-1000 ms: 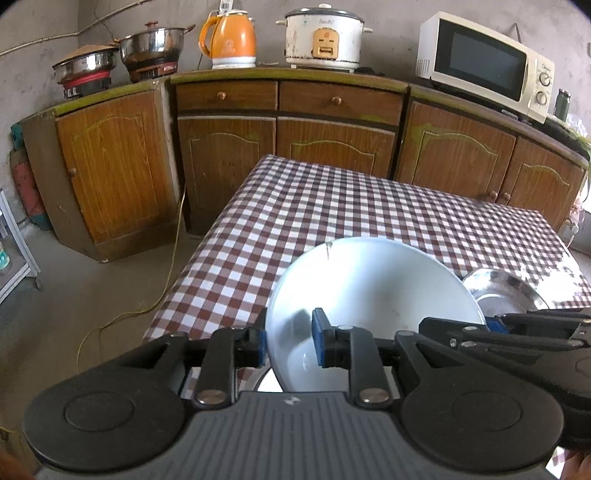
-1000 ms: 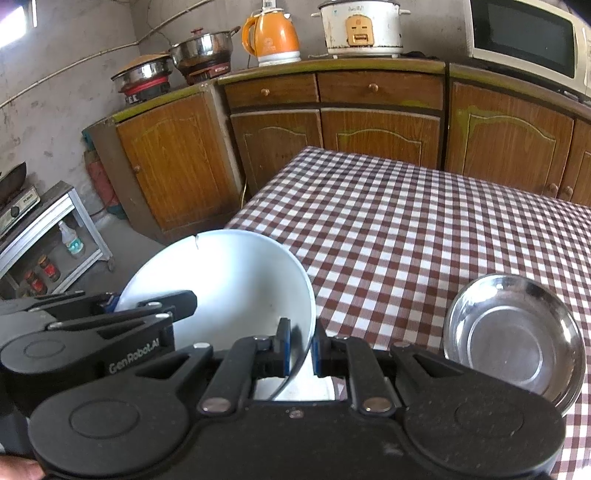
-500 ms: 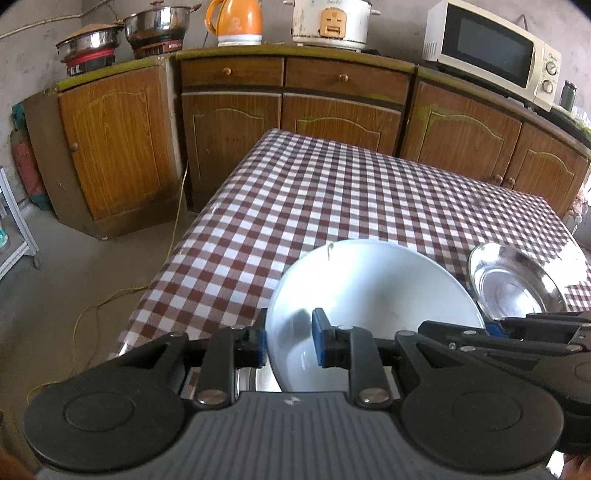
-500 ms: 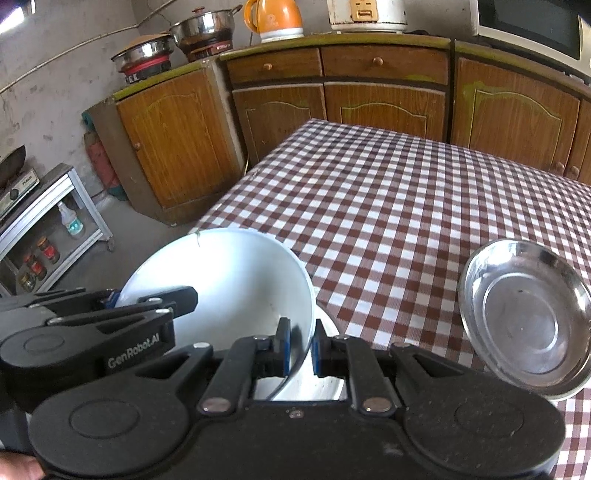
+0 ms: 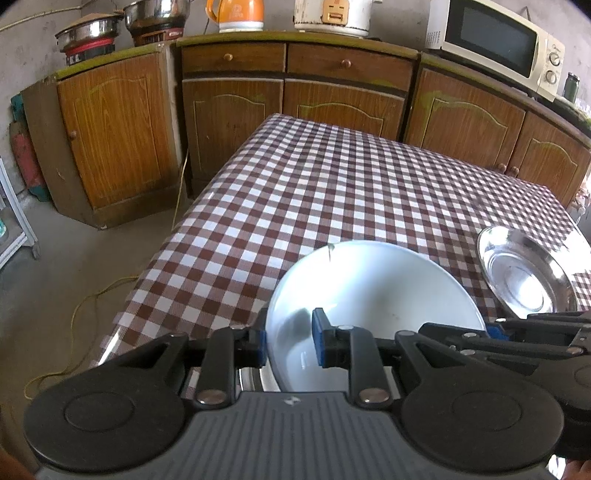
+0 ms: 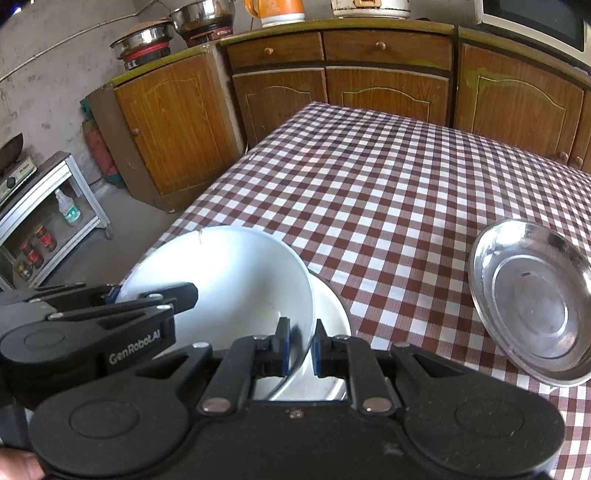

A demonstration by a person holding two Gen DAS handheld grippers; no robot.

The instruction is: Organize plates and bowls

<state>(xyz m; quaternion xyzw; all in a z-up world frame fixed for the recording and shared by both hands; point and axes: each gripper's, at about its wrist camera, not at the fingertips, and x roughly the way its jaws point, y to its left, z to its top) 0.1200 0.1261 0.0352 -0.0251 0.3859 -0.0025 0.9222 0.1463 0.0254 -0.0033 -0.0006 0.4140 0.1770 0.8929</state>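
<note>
A white bowl [image 5: 369, 295] [image 6: 221, 273] with a chip in its far rim hangs low over the near left corner of the checked table [image 5: 332, 192]. My left gripper [image 5: 289, 341] [image 6: 114, 291] is shut on the bowl's left rim. My right gripper [image 6: 300, 347] [image 5: 495, 330] is shut on its right rim. Right under the bowl sits a second white bowl [image 6: 332, 317], mostly hidden; whether the two touch I cannot tell. A shiny steel plate [image 5: 524, 277] [image 6: 532, 306] lies on the table to the right.
Wooden cabinets [image 5: 332, 92] run behind the table, with a microwave [image 5: 495, 40], rice cooker, orange kettle [image 5: 236, 14] and steel pots on top. A low metal rack [image 6: 48, 206] with bottles stands on the floor at left. A yellow cord [image 5: 96, 295] trails there.
Both grippers have sunk together with the white bowl toward the table. The second white bowl beneath has come into view in the right wrist view.
</note>
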